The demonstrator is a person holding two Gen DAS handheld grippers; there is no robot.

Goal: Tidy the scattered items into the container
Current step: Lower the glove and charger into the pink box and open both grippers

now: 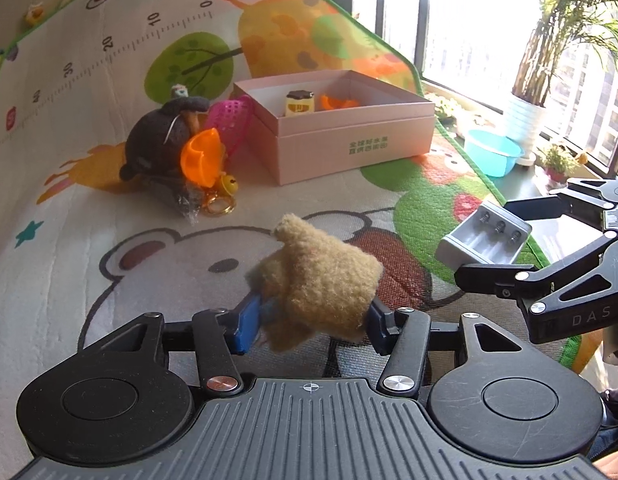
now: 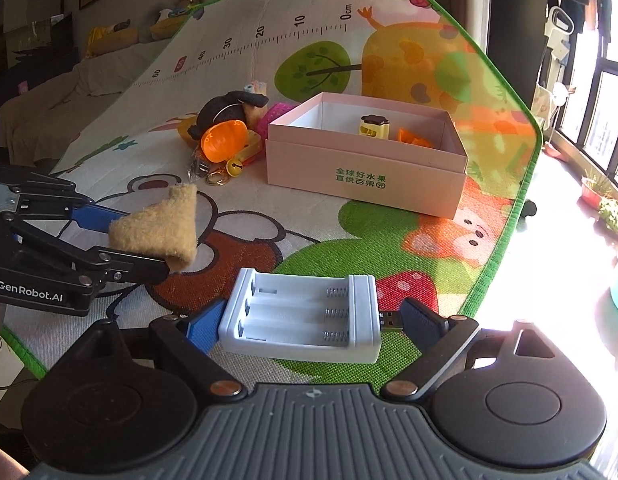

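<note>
Clamped on a tan fuzzy scrap (image 1: 317, 276), the left gripper (image 1: 309, 320) hovers beside the right gripper (image 2: 309, 320), whose wide-set jaws pinch a white battery charger (image 2: 301, 316), both lifted above the play mat (image 2: 349, 240) and apparently due next to travel to the far pink box (image 2: 365, 176).

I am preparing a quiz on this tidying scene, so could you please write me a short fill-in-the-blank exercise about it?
1. The left gripper holds a fuzzy tan ____ toy between its fingers.
2. The right gripper holds a white battery ____.
3. The pink box already contains a small yellow jar and an ____ piece.
4. The box rests on a cartoon play ____.

Missing words: plush; charger; orange; mat
</note>
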